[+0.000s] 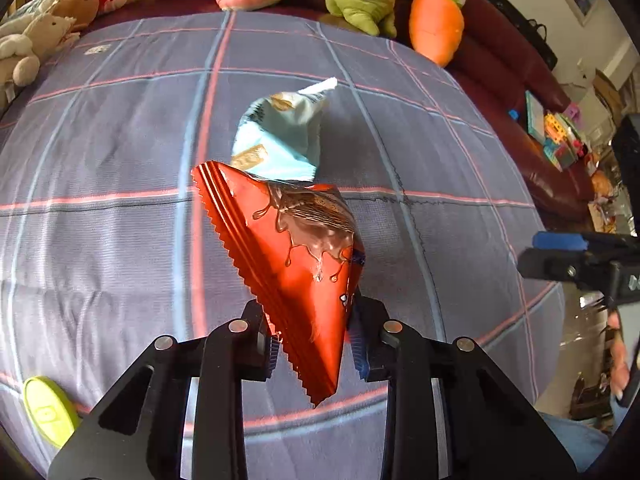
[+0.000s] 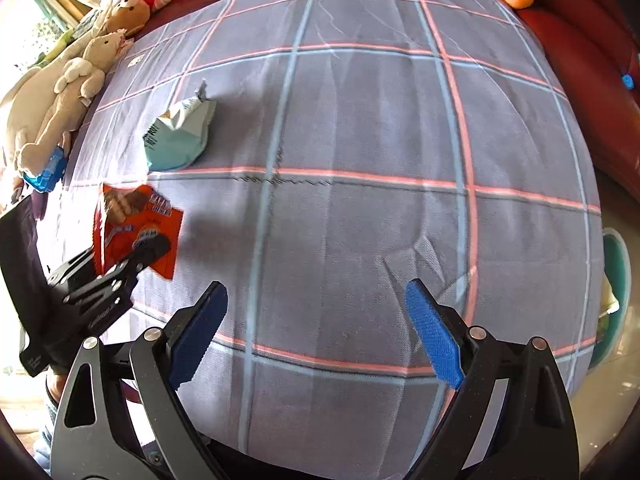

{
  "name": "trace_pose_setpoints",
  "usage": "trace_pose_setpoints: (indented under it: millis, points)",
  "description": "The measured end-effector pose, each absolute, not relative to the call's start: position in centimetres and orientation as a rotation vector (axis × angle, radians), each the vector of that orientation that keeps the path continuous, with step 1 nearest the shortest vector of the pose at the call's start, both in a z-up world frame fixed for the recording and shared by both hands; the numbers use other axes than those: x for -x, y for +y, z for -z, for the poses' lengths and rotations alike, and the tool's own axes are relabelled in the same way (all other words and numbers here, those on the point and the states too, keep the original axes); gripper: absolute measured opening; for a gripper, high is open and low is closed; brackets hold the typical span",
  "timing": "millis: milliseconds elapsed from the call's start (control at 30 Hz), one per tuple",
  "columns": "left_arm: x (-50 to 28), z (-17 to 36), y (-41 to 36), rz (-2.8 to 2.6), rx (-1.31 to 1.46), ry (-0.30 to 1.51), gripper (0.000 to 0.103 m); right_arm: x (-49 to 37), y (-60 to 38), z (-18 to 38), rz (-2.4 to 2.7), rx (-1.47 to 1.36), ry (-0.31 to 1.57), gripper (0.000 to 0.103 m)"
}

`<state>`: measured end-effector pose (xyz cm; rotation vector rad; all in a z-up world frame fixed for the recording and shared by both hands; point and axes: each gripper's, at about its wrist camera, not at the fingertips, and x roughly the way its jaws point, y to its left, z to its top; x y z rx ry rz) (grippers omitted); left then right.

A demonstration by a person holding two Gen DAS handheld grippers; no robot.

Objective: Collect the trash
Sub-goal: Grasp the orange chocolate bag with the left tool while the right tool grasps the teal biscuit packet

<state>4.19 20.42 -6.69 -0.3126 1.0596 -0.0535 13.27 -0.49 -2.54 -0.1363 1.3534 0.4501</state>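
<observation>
The left tongs are clamped on the red wrapper, which hangs lifted above the plaid bedsheet. The right tongs stand wide apart, holding nothing, over bare sheet. The pale blue wrapper lies on the bed, just beyond the red one. The step in hand looks like carrying off the first piece of trash. Next, the red wrapper needs a bin; a teal rim at the bed's edge may be one, though it is barely visible.
</observation>
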Motion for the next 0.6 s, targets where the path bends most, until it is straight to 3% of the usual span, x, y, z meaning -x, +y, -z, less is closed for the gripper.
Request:
trace_pose_setpoints:
  millis: [233, 600]
  points:
    - [-2.9, 4.3, 25.5, -0.035, 0.338, 1.004, 0.029, -14.9, 4.4, 2.0, -0.521, 0.179, 1.338, 0.086]
    - [-6.4, 5.0, 31.6, -0.137, 0.436, 0.984, 0.029, -21.3, 15.4, 3.5, -0.614, 0.167, 1.37, 0.086]
